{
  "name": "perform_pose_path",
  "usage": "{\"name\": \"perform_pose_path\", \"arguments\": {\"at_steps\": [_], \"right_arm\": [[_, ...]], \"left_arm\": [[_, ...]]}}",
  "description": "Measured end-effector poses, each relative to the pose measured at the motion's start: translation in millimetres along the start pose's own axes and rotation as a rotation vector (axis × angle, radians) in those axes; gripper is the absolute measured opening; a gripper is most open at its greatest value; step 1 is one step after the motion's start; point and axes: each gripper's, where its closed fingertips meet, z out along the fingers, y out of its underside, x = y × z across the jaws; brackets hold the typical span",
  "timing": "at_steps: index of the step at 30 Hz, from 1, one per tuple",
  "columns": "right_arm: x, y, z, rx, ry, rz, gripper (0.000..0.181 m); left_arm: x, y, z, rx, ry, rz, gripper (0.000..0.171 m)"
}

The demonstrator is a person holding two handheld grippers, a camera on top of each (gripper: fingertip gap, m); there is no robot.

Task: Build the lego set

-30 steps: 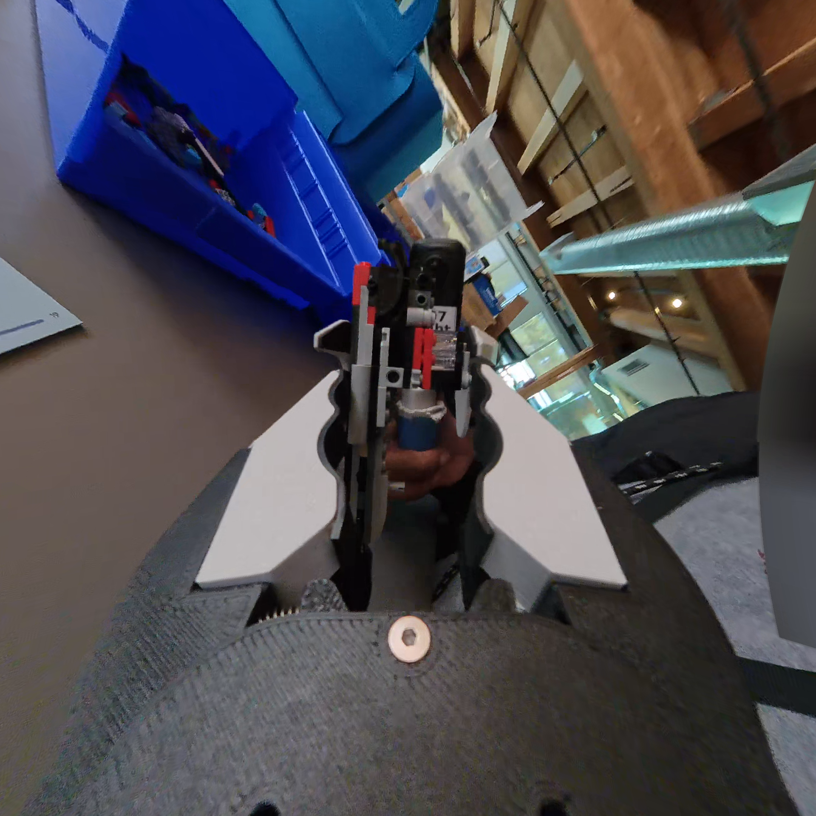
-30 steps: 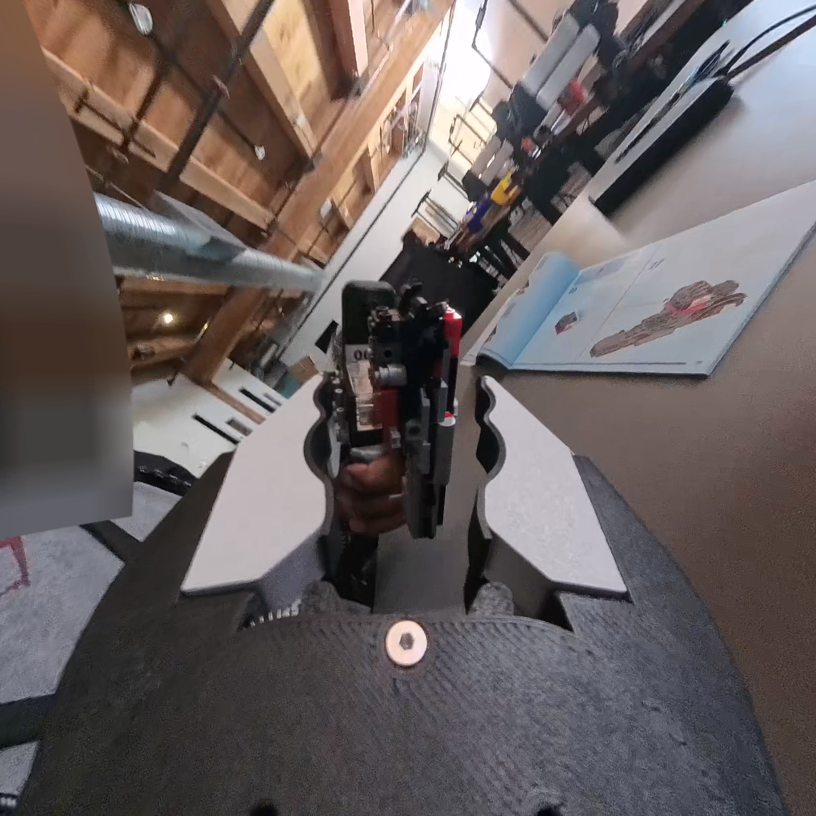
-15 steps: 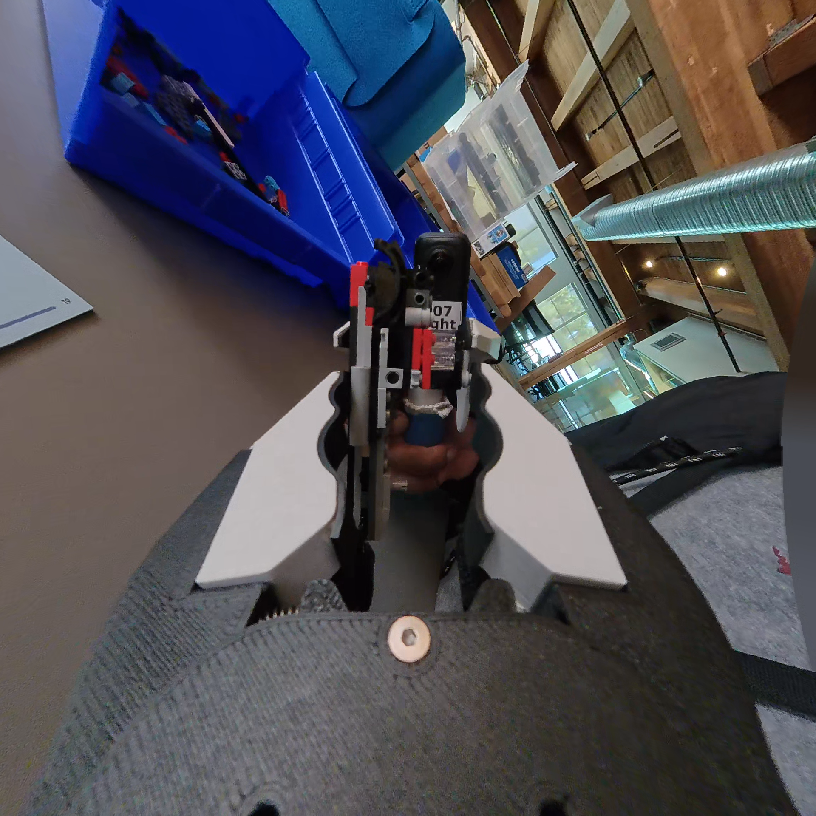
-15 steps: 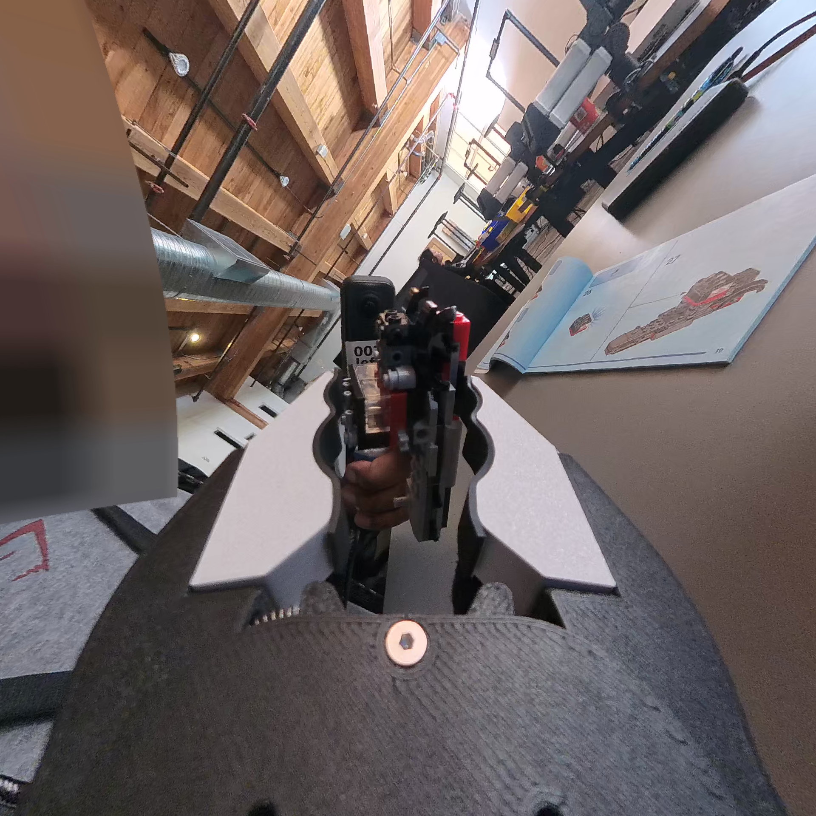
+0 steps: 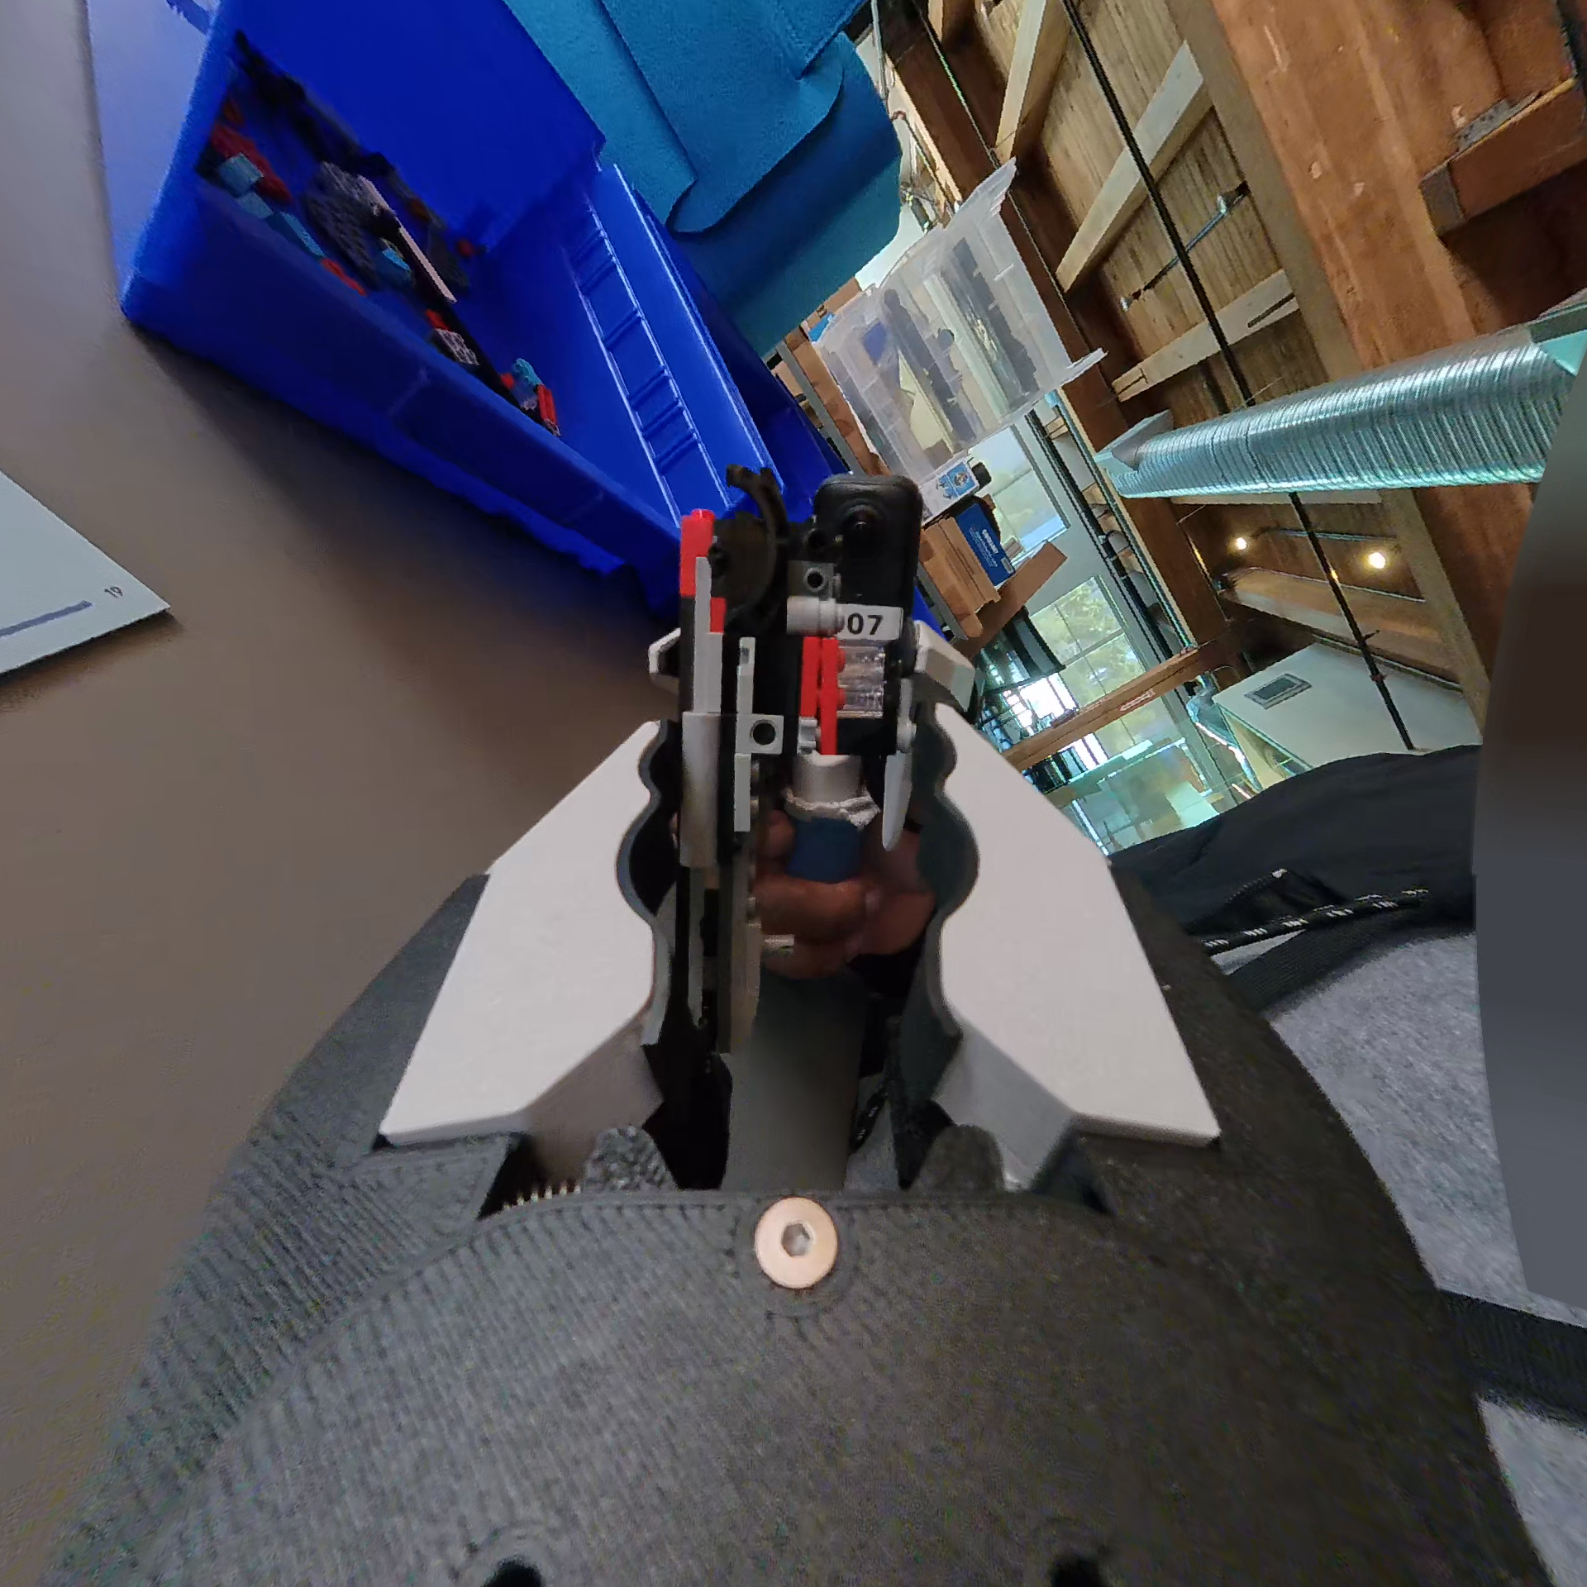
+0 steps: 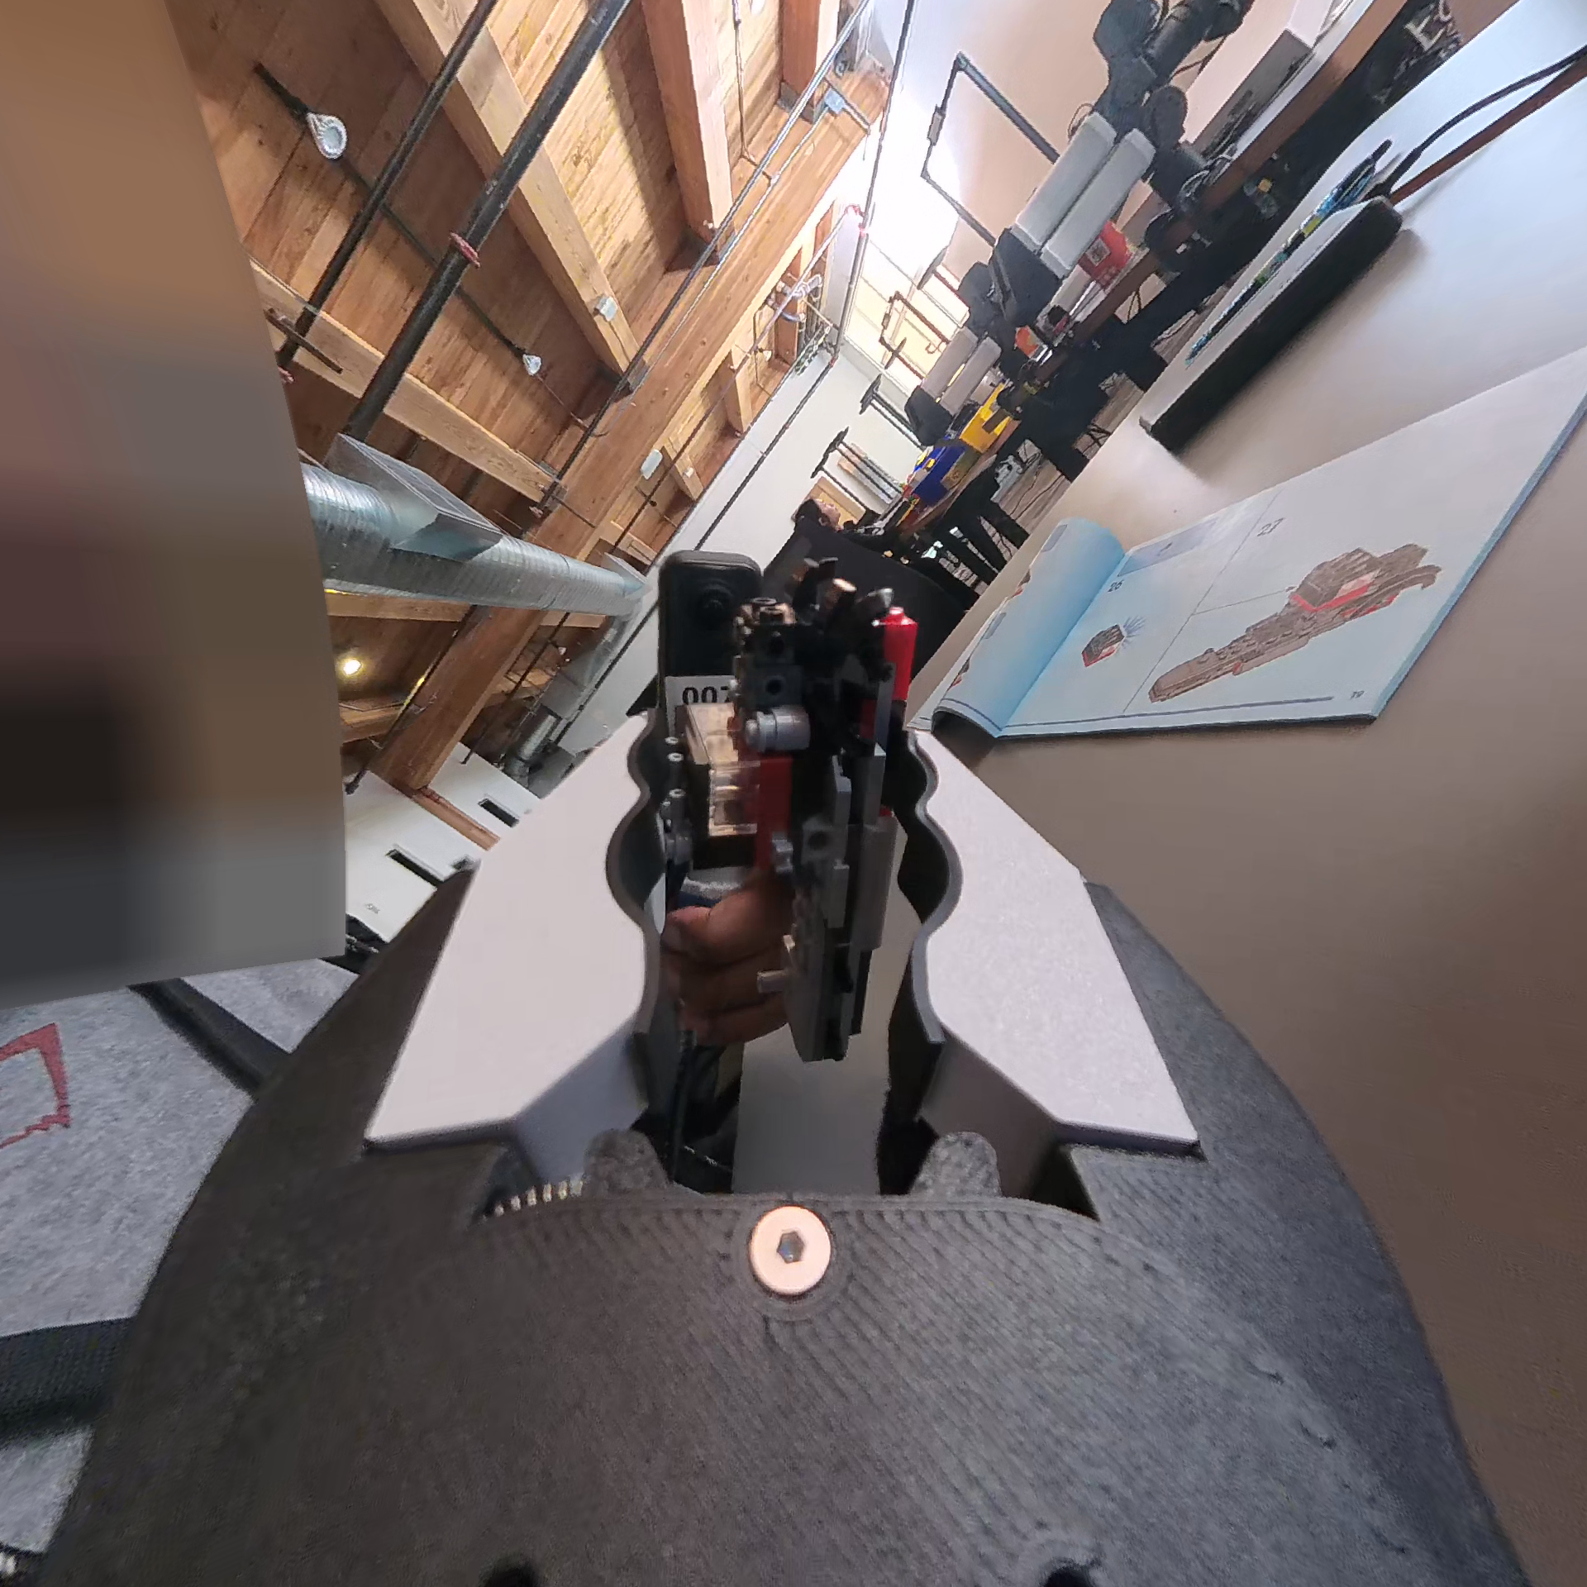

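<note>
Both grippers face each other above the brown table (image 5: 258,816), tilted on their sides, with the lego model (image 5: 747,730) held up between them. Your left gripper (image 5: 794,773) has its fingers closed against the model's grey, black and red side. Your right gripper (image 6: 777,824) has its jaws drawn in around the same lego model (image 6: 816,816), but you cannot tell whether they actually grip it. A blue bin (image 5: 361,343) of loose bricks sits behind on the table; an open instruction booklet (image 6: 1245,627) lies flat nearby.
</note>
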Motion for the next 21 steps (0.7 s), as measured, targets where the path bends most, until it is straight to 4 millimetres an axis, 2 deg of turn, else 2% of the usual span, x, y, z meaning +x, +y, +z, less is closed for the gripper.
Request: {"name": "perform_pose_path", "arguments": {"at_steps": [6,8,10,12,13,16,21], "right_arm": [[4.1,1.4,-2.0,-0.018,0.023,0.010,0.056],[14.2,4.5,-3.5,-0.049,0.068,0.051,0.056],[30.4,8.7,-7.8,-0.101,0.165,0.063,0.055],[40.9,11.7,-15.9,-0.164,0.252,0.001,0.072],[45.8,11.7,-21.9,-0.189,0.303,-0.056,0.073],[56.6,10.6,-39.6,-0.247,0.428,-0.216,0.073],[66.2,13.4,-56.5,-0.308,0.523,-0.257,0.071]], "left_arm": [[-3.1,1.9,1.6,-0.008,0.005,-0.045,0.055],[-10.5,4.3,3.1,-0.006,0.015,-0.135,0.056],[-28.5,13.0,3.8,-0.038,-0.026,-0.209,0.056],[-51.5,21.4,1.7,-0.076,-0.122,-0.236,0.055],[-56.8,24.0,1.4,-0.093,-0.136,-0.250,0.056],[-62.0,25.3,4.1,-0.130,-0.161,-0.270,0.056],[-75.5,24.2,4.9,-0.158,-0.261,-0.225,0.054]]}}
